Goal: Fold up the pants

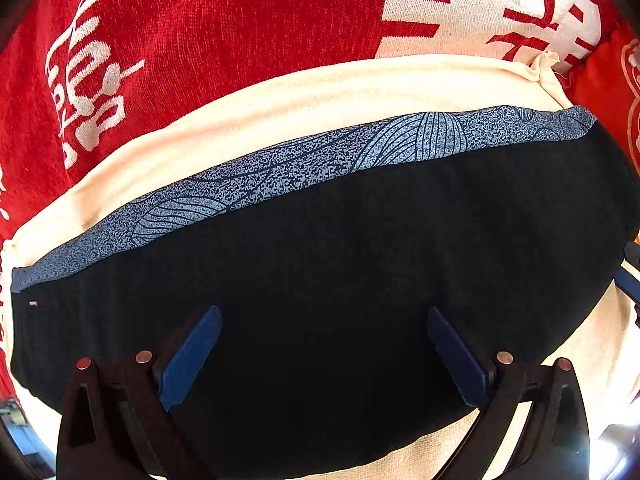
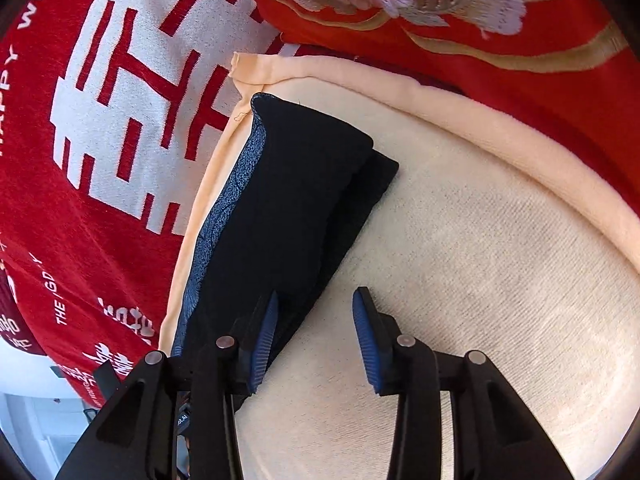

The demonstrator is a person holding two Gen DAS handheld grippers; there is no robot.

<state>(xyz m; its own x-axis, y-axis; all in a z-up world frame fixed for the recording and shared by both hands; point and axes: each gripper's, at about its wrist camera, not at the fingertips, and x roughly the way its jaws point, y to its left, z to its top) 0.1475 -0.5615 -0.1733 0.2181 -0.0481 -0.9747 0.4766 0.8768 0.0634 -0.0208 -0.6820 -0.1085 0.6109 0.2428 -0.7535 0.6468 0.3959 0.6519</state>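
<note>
The pants (image 1: 340,248) are black with a blue-grey patterned band and lie folded into a compact bundle on a cream cloth (image 1: 280,96). My left gripper (image 1: 324,316) hovers open over the black fabric, holding nothing. In the right wrist view the folded pants (image 2: 296,200) lie along the cream cloth's (image 2: 480,240) left edge. My right gripper (image 2: 316,300) is open and empty, its left finger over the bundle's near edge and its right finger over bare cream cloth.
A red blanket with white lettering (image 1: 180,40) (image 2: 100,140) lies under and beyond the cream cloth. A red embroidered flowered fabric (image 2: 440,8) lies at the far right. The right gripper's edge (image 1: 630,280) shows at the left wrist view's right border.
</note>
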